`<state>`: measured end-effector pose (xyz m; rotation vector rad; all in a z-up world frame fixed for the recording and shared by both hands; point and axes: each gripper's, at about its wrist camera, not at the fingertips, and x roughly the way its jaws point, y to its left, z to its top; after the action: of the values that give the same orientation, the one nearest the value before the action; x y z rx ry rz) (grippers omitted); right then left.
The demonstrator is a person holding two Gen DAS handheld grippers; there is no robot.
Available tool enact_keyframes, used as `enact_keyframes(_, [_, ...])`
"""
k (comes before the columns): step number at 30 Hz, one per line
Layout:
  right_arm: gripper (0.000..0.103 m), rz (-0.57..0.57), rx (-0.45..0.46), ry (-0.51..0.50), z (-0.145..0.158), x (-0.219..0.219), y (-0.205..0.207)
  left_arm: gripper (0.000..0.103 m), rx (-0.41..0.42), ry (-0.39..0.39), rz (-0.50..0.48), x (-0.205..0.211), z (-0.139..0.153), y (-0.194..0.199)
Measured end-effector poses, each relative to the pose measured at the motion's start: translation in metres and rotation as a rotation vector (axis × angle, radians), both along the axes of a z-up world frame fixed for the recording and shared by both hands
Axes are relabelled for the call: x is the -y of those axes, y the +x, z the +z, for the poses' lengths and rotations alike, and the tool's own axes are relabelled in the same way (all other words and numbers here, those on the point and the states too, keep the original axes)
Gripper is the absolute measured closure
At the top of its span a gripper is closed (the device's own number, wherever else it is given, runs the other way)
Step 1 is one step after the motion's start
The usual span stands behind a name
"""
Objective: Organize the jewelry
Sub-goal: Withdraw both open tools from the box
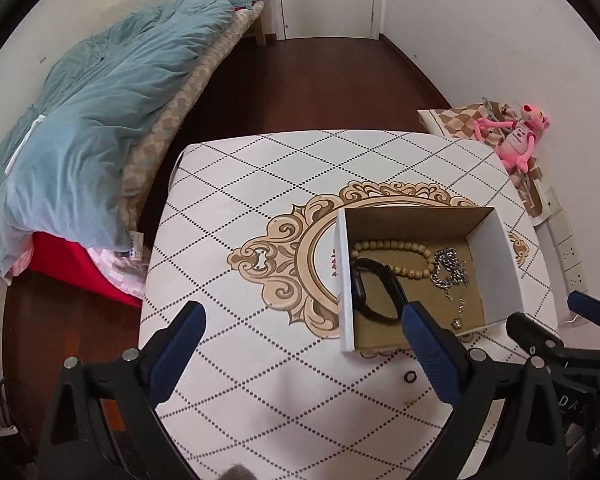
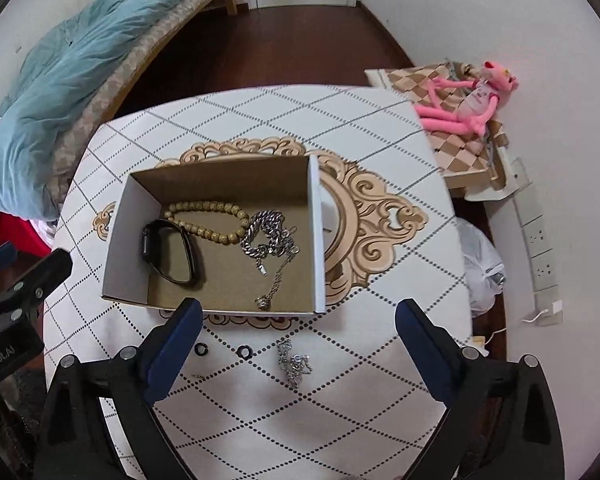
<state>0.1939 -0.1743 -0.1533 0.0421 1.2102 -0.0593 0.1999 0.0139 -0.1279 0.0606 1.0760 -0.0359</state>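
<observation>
Right wrist view: right gripper point(image 2: 298, 312) hangs over the table point(image 2: 380, 128) with fingers spread wide, nothing between them — likely set to come down on the small silver chain point(image 2: 295, 362) lying loose on the cloth just below the cardboard box point(image 2: 316, 236). 2 black rings point(image 2: 245, 351) sit left of that chain, also outside the box. Inside the box: bead bracelet point(image 2: 208, 220), black watch point(image 2: 168, 254), heavy silver chain point(image 2: 270, 236) and a thin pendant necklace point(image 2: 274, 284), so the sorting looks mostly done. Left gripper point(image 1: 304, 328) also spread wide and empty, parked beside the box, probably keeping clear. In the left wrist view its right finger covers part of the watch and the box's near corner; only 1 ring shows there. A tiny speck near the rings is too small to identify.
</observation>
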Motion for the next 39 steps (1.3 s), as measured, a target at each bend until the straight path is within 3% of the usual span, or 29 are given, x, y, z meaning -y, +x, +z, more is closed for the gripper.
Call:
enact_keyframes(15, [0.005, -0.017, 0.193, -0.048, 0.081, -0.001, -0.059, 0.003, 0.057, -0.013, 0.012, 0.002, 0.046, -0.053])
enact_keyframes(26, [0.005, -0.017, 0.247, -0.011, 0.113, -0.003, -0.093, 0.003, 0.118, -0.015, -0.002, 0.000, 0.082, -0.086])
enact_keyframes(34, [0.005, -0.031, 0.222, 0.018, 0.100, 0.001, -0.096, 0.003, 0.105, -0.022, 0.043, -0.005, 0.070, -0.086])
enact_keyframes(39, [0.005, -0.045, 0.129, 0.032, 0.048, 0.011, -0.087, 0.003, 0.049, 0.017, 0.082, -0.009, 0.031, -0.080])
